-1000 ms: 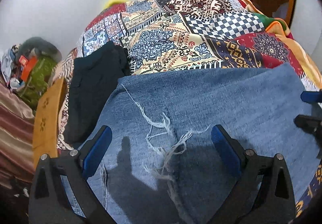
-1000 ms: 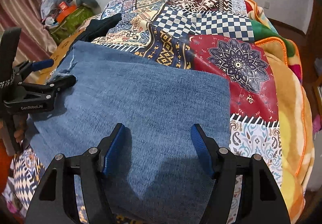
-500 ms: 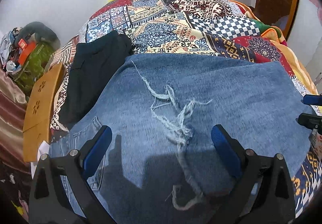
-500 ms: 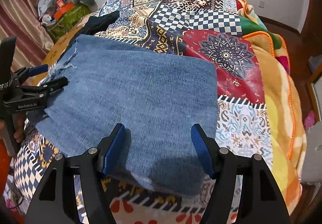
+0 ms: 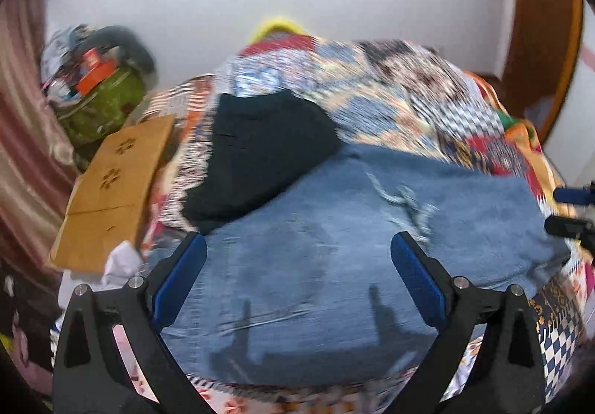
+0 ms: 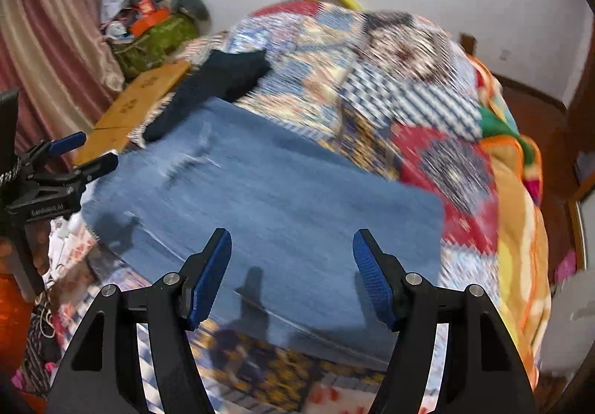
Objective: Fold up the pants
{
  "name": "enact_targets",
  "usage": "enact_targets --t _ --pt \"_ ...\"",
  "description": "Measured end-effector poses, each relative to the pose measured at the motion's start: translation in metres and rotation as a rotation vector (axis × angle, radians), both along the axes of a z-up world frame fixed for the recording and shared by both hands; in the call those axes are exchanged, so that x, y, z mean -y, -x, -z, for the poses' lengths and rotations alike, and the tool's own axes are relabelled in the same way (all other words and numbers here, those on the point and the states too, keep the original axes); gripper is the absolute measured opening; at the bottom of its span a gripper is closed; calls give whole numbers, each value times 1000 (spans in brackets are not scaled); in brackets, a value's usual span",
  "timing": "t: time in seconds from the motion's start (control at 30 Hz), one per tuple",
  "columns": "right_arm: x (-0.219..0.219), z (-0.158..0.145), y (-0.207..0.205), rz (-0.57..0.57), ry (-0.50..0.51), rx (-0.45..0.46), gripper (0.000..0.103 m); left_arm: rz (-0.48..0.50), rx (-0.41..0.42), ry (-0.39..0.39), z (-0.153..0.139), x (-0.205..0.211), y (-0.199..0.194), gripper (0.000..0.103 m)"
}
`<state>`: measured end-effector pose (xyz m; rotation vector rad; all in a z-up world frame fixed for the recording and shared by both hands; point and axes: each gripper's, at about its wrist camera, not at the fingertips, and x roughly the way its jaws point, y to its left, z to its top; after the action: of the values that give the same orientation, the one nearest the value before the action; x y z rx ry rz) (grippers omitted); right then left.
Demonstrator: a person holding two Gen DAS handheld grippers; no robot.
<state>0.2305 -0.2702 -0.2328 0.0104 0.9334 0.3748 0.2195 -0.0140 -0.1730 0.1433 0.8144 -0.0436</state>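
A black garment [image 5: 260, 153] touches the far left corner of the folded denim pants [image 6: 282, 205], which lie flat by the patchwork bedspread's [image 6: 427, 138] near edge. Left gripper [image 5: 297, 276] and right gripper [image 6: 292, 272] gape wide, empty.

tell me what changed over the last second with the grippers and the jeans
Both grippers have backed away from the bed: the left gripper and right gripper now see the near edge of the folded jeans and the quilt below it. Nothing was grasped or released; both stayed open and empty. The jeans stayed folded flat, and the dark garment kept its place beside them.
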Motion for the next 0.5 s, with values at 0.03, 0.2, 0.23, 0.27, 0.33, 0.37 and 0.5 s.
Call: enact_targets --t 0.03,0.2,0.23,0.27,0.33,0.37,0.5 --pt "-11 -4 -2 -21 -4 11 64 -17 9 11 -4 -11 3 100" --pt "-60 -6 -11 -113 -22 39 64 -103 12 60 -12 -73 17 101" --pt "-70 -3 -13 -129 -27 36 64 -120 -2 68 -9 -85 19 101" --pt "-76 -1 -15 -140 -31 32 64 -132 -15 74 -6 -94 20 101" --pt "-92 9 -19 -164 -34 4 64 -172 -68 100 7 -118 24 101" --pt "-99 14 -21 -176 -35 -14 64 -186 -89 114 12 -125 25 101" --pt "-119 43 -30 -203 9 -98 65 -250 -224 227 48 -158 32 101"
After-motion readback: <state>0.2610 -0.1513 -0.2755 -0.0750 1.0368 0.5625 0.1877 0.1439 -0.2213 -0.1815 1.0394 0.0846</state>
